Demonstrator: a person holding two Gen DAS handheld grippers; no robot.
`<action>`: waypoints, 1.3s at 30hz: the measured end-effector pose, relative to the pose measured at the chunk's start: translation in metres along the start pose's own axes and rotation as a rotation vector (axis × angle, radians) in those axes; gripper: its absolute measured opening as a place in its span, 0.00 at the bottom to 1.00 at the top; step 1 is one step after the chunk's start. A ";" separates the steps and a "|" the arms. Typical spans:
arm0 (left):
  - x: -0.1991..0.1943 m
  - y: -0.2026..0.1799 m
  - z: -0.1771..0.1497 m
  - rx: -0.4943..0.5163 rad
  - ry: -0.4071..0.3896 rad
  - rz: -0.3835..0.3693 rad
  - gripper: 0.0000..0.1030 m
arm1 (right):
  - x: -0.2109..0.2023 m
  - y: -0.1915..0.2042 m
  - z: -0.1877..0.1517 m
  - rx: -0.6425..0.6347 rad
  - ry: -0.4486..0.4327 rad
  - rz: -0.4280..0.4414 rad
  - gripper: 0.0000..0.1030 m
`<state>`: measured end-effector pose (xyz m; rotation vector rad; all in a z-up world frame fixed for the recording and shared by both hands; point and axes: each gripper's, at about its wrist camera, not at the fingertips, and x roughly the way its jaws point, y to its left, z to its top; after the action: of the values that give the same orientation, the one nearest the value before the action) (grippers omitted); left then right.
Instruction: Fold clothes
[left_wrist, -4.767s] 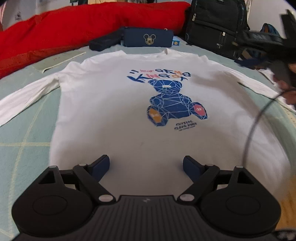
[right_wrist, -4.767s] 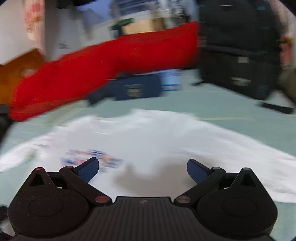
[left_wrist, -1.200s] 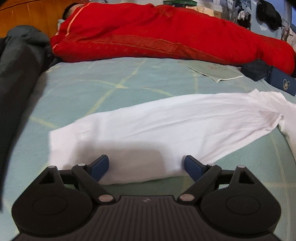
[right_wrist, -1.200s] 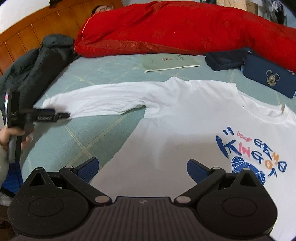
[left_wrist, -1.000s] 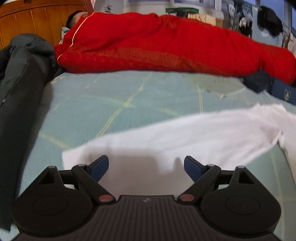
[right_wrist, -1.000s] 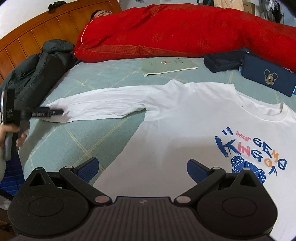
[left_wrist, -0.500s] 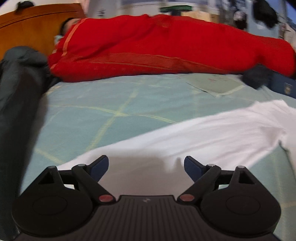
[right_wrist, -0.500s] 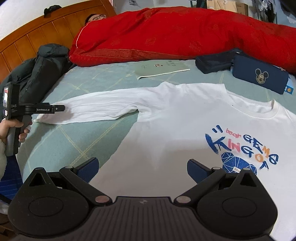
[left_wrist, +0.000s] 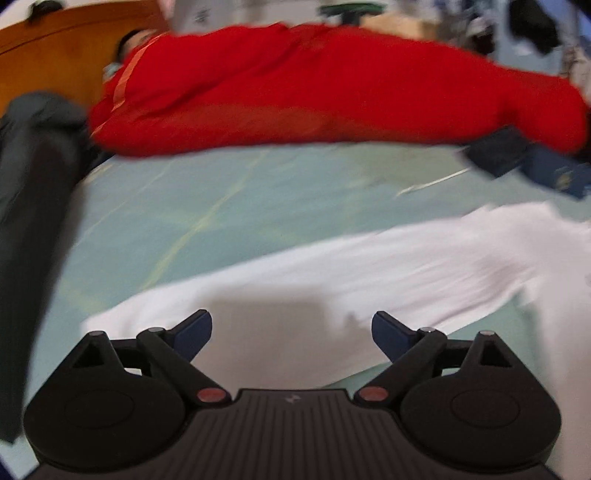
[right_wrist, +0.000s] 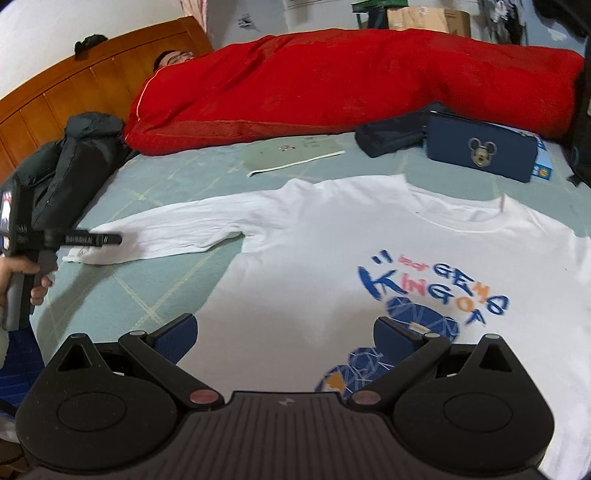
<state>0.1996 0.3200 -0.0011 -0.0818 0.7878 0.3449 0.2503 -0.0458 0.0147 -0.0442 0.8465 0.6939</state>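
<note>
We hold both grippers unclenched: left gripper (left_wrist: 291, 326) over the white sleeve (left_wrist: 332, 280) at lower centre, right gripper (right_wrist: 284, 332) above the shirt (right_wrist: 332, 258)

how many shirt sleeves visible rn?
1. The left sleeve of the white shirt lies stretched flat on the bed sheet, its cuff under the open left gripper. The other sleeve is out of frame past the right edge.

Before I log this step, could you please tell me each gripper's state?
Left gripper: open, over the shirt sleeve.
Right gripper: open, holding nothing.
</note>
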 end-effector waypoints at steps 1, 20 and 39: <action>-0.001 -0.013 0.007 0.006 -0.014 -0.027 0.91 | -0.002 -0.002 -0.001 -0.001 0.000 -0.002 1.00; 0.042 -0.102 -0.008 0.136 0.021 -0.107 0.91 | -0.019 -0.059 -0.028 0.083 0.034 -0.062 1.00; 0.034 -0.036 -0.016 0.022 0.009 -0.028 0.92 | -0.023 -0.054 -0.028 0.087 0.025 -0.068 1.00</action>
<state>0.2232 0.2927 -0.0383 -0.0737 0.7985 0.3093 0.2522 -0.1088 -0.0003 -0.0031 0.8941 0.5935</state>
